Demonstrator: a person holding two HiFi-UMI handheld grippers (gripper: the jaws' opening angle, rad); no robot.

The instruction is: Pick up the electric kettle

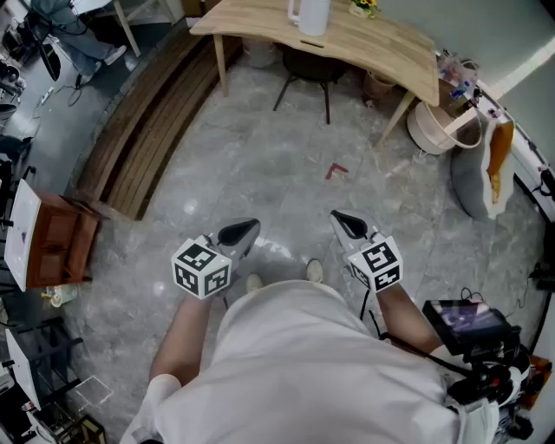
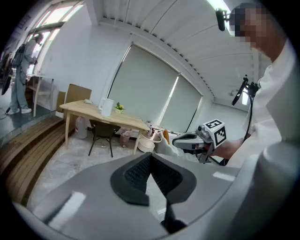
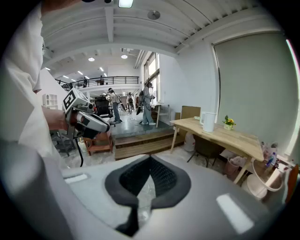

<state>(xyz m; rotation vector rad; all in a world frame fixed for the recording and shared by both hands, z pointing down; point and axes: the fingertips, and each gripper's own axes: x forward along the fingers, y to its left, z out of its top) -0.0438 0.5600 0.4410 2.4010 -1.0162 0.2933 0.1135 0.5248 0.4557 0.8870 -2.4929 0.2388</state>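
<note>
While our head view crops the kettle [image 1: 310, 17], the right gripper view shows it whole; our left gripper [image 1: 250, 229] and right gripper [image 1: 338, 218] sit closed, empty.

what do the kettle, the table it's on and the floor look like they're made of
The white electric kettle looks like plastic: smooth, evenly white, low gloss. The light curved table looks like wood or wood laminate: pale tan top with grain lines. The grey floor looks like polished stone or marble-look tile: mottled veining, soft glare.
</note>
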